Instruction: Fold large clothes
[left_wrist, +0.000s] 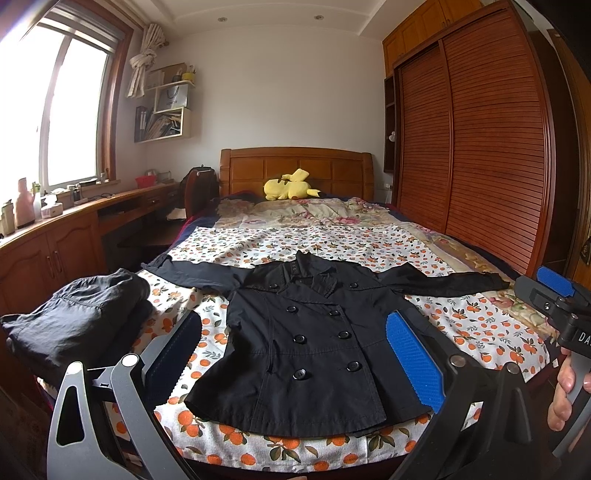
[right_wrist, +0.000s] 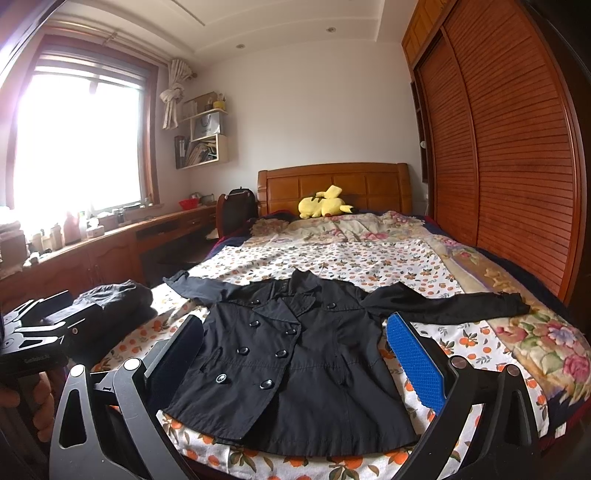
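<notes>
Both units sit above the foot of the bed (left_wrist: 332, 454). My left gripper (left_wrist: 295, 350) is spread wide, grasping nothing; my right gripper (right_wrist: 295, 354) likewise (blue pads apart). Between the fingers I see the black coat (left_wrist: 314, 350) lying flat, front up and buttoned, sleeves stretched out to both sides. To its left rests a folded dark garment (left_wrist: 81, 314). Farther back, a yellow plush toy (left_wrist: 290, 186) lies against the headboard (left_wrist: 295, 166).

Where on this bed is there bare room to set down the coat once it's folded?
Bare orange-print sheet lies between the black coat's collar and the floral quilt, and also below its right sleeve. The left edge is crowded by the dark clothes pile.
</notes>
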